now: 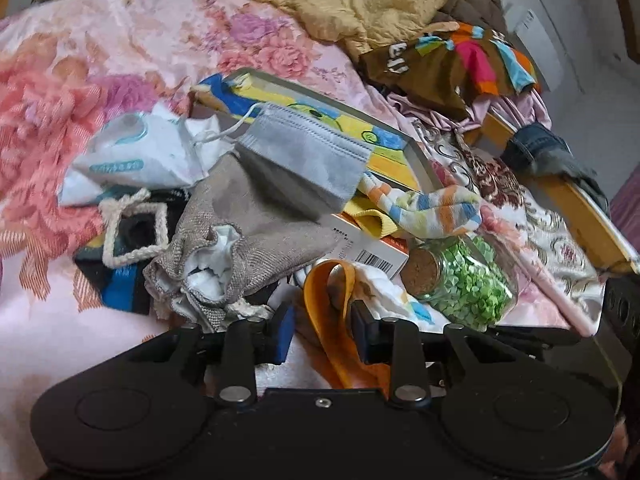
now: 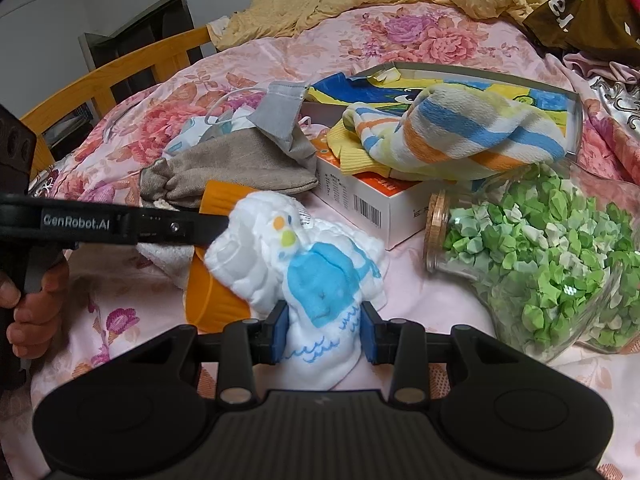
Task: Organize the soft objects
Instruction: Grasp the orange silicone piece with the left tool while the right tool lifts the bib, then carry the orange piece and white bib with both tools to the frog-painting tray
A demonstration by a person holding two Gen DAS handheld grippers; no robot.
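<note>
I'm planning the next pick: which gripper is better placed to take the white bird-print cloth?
Right. The right gripper already has the white bird-print cloth between its fingers; the left gripper straddles the orange strap.

Right gripper (image 2: 324, 334) around white bird-print cloth (image 2: 304, 264), green-filled jar (image 2: 540, 248) beside

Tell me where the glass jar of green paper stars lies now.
The glass jar lies on its side at the right of the right wrist view, cork toward the white box, below the striped sock.
</note>
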